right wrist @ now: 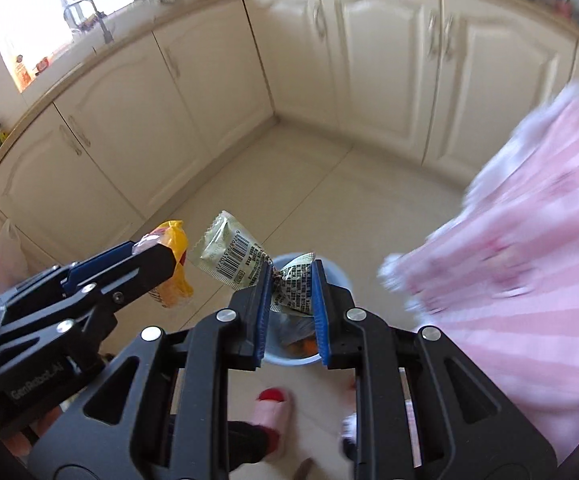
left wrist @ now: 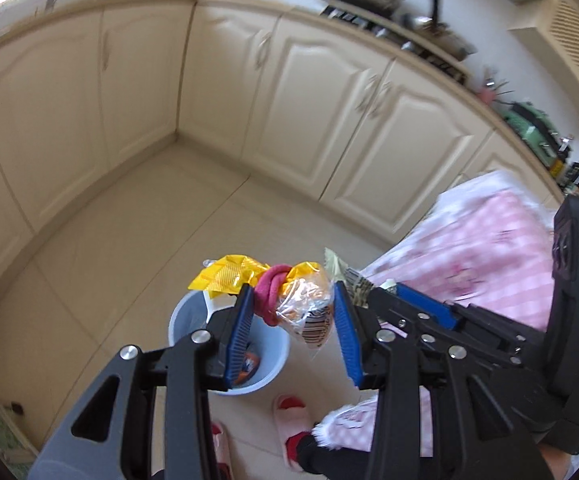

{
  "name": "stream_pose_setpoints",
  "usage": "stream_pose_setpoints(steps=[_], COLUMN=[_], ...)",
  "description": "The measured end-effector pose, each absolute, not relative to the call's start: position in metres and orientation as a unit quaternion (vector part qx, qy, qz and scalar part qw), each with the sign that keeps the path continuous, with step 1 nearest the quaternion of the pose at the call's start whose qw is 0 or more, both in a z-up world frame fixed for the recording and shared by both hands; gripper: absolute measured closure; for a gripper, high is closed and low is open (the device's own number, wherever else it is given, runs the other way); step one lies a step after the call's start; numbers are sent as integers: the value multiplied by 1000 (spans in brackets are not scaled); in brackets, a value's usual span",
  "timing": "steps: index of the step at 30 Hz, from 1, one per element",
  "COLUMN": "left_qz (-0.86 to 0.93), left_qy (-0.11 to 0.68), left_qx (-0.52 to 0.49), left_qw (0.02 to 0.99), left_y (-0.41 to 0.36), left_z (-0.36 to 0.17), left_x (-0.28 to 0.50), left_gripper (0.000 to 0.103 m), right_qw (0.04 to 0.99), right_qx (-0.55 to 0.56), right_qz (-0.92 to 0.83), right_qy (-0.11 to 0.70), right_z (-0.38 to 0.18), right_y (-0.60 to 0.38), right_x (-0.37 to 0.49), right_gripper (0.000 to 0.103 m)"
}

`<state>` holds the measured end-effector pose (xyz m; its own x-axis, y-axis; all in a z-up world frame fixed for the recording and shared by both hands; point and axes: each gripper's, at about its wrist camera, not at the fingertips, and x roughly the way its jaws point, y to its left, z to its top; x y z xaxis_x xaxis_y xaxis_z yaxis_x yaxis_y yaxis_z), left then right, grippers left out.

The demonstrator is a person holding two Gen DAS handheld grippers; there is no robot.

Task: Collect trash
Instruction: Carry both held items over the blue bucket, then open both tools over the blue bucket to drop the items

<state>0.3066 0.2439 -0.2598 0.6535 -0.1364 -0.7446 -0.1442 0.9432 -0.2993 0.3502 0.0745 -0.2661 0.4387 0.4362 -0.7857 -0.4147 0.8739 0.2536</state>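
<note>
**Both grippers loaded, bucket waiting below**

Kitchen floor tiles and cream cabinet doors frame the scene, with a pink checked cloth (right wrist: pixel 529 240) hanging in on the right. Nearest, the left gripper (left wrist: pixel 293 320) stands with its blue pads set fairly wide around a clear-and-yellow snack wrapper (left wrist: pixel 305 312) that has a pink band (left wrist: pixel 269 296) knotted round it; the band end lies against the left pad, but whether the pads truly clamp the bundle I cannot tell. The right gripper (right wrist: pixel 291 300) is closed narrow on a crumpled printed sachet (right wrist: pixel 233 256), whose barcoded end sticks out to the left.

Below both tools stands a light-blue bucket (left wrist: pixel 181 320) on the floor, already holding some orange-coloured scraps. A red-toed slipper (right wrist: pixel 273 404) shows beside it.

Judging by this, collection is well along: some trash is binned, and two pieces are held above the bucket, not yet dropped. Whether more litter lies elsewhere is not visible.
</note>
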Motion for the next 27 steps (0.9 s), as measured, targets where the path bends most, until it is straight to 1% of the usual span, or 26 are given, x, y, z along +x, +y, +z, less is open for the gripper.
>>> stream_pose_setpoints(steps=[5,6,11,13,14,15,23,25,26,27], left_qz=[15,17,22,21,20,20,15,12,10,10], left_qy=[455,459,482,487,489,492,508,509,509,508], left_qx=[-189,-190,-192,-194,-195,-196,-204,-205,-205,-205], left_qw=[870,868,855,851,850,848,837,836,836,836], left_y=[269,273,283,284,284,285,281,277,276,274], left_z=[-310,-317,-347,-356,-359,-364,-388,-390,-390,-390], left_x=[329,333,354,360,361,364,378,381,381,383], left_gripper=[64,64,64,64,64,64,64,64,64,64], right_qw=[821,816,801,798,799,802,834,840,842,844], right_qx=[48,53,78,80,78,71,20,18,18,18], right_qz=[246,242,228,227,225,224,183,177,173,171], right_qy=[513,522,548,553,551,549,519,513,510,508], right_z=[-324,-336,-370,-379,-381,-382,-377,-376,-374,-373], right_y=[95,99,107,111,113,114,100,95,92,90], right_x=[383,391,415,423,426,428,424,422,421,421], right_gripper=[82,79,75,67,52,51,51,48,45,44])
